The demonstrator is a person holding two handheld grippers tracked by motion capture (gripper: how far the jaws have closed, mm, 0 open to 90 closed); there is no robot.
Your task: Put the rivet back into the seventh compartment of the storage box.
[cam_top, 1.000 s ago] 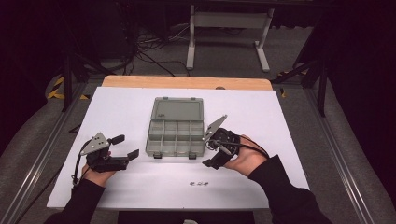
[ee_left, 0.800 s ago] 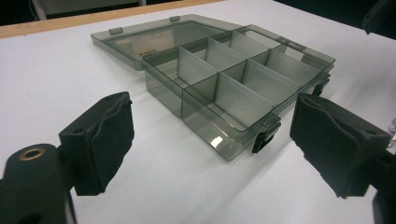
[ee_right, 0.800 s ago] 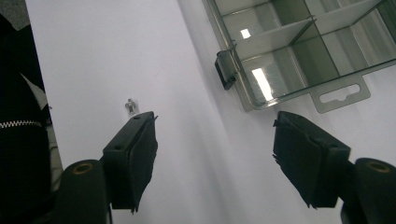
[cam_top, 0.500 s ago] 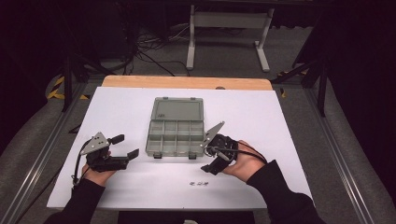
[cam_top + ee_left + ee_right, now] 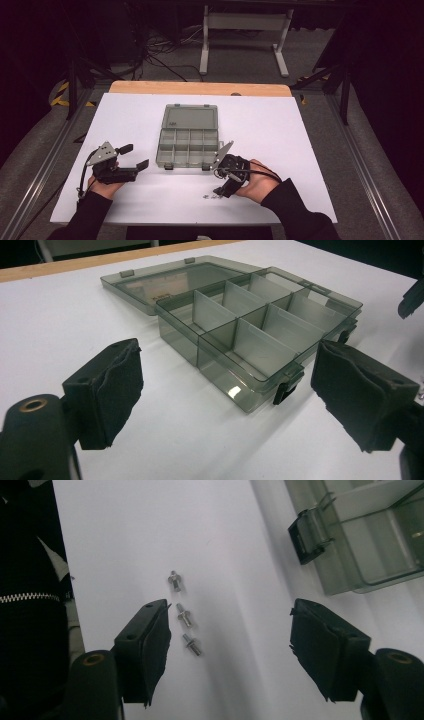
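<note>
Your right gripper (image 5: 227,645) hung low over three small screws (image 5: 184,616) on the white table (image 5: 300,135), jaws spread with nothing between them, near the open clear box (image 5: 189,135), your left gripper (image 5: 134,156) wide open too

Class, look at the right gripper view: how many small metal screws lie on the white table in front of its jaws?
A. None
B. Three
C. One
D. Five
B: three small screws lie in a row on the white table, just ahead of the open right gripper.
</note>
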